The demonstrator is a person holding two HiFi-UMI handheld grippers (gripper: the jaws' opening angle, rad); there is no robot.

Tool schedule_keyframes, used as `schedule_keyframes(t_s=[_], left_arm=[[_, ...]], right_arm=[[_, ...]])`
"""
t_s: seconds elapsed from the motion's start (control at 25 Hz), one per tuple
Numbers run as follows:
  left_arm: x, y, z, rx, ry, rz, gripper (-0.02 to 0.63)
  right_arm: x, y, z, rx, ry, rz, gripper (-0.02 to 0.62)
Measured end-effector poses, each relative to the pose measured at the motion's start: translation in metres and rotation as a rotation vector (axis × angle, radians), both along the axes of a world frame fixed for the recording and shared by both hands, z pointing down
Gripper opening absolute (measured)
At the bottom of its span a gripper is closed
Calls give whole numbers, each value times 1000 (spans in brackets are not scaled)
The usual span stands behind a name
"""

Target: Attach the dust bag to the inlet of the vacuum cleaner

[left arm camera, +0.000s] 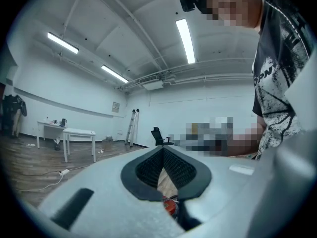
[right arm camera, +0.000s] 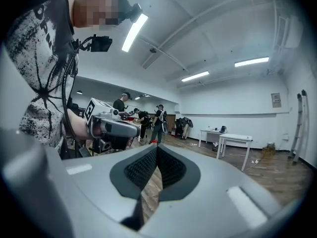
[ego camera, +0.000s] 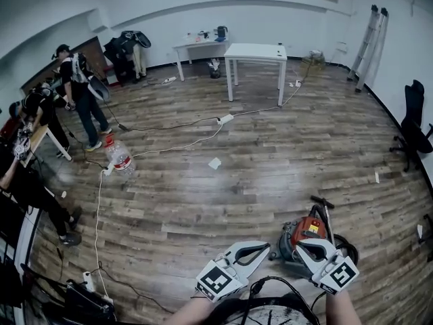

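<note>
The vacuum cleaner (ego camera: 308,231), red on top with a dark grey body and a black handle, sits on the wood floor at the lower right of the head view. My left gripper (ego camera: 265,248) is shut and empty, just left of it, pointing toward it. My right gripper (ego camera: 298,245) is also shut and empty, over the vacuum's near side and pointing left. The two sets of tips face each other a short way apart. In the left gripper view the left gripper (left arm camera: 162,149) has its pads together, with a sliver of the red vacuum (left arm camera: 169,206) below. The right gripper (right arm camera: 157,148) faces the left gripper (right arm camera: 111,128). No dust bag shows.
A black hose or cable (ego camera: 270,293) loops on the floor by my arms. A large water bottle (ego camera: 120,158), a white cable with a power strip (ego camera: 225,119) and a paper scrap (ego camera: 214,162) lie mid-floor. White tables (ego camera: 256,51) stand at the back, people (ego camera: 81,90) left, an office chair (ego camera: 414,124) right.
</note>
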State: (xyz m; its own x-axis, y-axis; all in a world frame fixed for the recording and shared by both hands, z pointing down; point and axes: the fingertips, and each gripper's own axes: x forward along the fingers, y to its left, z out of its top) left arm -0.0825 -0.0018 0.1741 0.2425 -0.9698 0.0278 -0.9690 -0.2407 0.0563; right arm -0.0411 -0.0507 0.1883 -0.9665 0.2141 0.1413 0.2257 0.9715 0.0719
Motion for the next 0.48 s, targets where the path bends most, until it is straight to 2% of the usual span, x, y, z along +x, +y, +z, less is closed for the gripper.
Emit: schedule_keyframes(t_s=[0.16, 0.32, 0.48], left_arm=[[4, 7, 1, -16, 2, -11, 3], [7, 15, 2, 10, -47, 0, 3], [14, 14, 5, -26, -21, 18, 3]], right_arm=[[4, 5, 0, -4, -4, -3, 6], [9, 9, 2, -4, -3, 10, 6], [13, 10, -2, 5, -33, 16, 6]])
